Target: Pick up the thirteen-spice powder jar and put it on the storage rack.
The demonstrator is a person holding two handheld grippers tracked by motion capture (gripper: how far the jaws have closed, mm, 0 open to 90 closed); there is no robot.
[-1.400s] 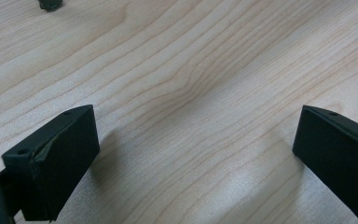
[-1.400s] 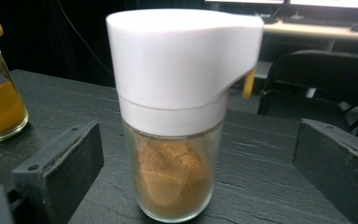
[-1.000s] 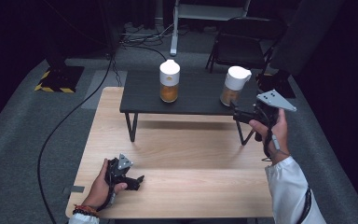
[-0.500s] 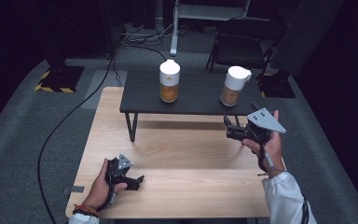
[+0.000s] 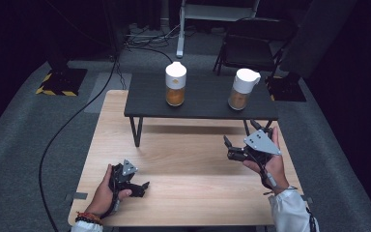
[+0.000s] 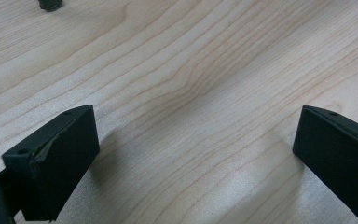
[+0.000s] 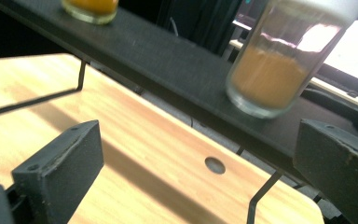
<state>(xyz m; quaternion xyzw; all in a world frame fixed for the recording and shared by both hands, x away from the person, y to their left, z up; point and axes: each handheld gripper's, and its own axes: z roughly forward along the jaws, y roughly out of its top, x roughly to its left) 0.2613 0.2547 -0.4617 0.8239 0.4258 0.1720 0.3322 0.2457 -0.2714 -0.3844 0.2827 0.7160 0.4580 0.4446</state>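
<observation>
Two glass jars with white lids and orange-brown contents stand on a low black shelf [image 5: 203, 104]: the left jar [image 5: 175, 90] and the right jar [image 5: 242, 89]. My right gripper [image 5: 228, 149] hovers over the wooden table in front of the shelf, open and empty, its jaws pointing left. In the right gripper view, the right jar [image 7: 275, 65] rises beyond the open right gripper [image 7: 200, 135], and the left jar [image 7: 91, 6] sits at the top edge. My left gripper [image 5: 143, 189] rests near the table's front left, open; the left gripper [image 6: 198, 123] has bare wood between its jaws.
The wooden table [image 5: 183, 154] has free room between the two hands. A black cable [image 5: 65, 130] trails over the grey carpet at the left. A dark folding chair [image 5: 251, 48] and a white stand [image 5: 181, 29] are behind the shelf.
My right gripper has come down and toward the near side, away from the right jar, and now sits lower over the table. The left gripper has stayed put.
</observation>
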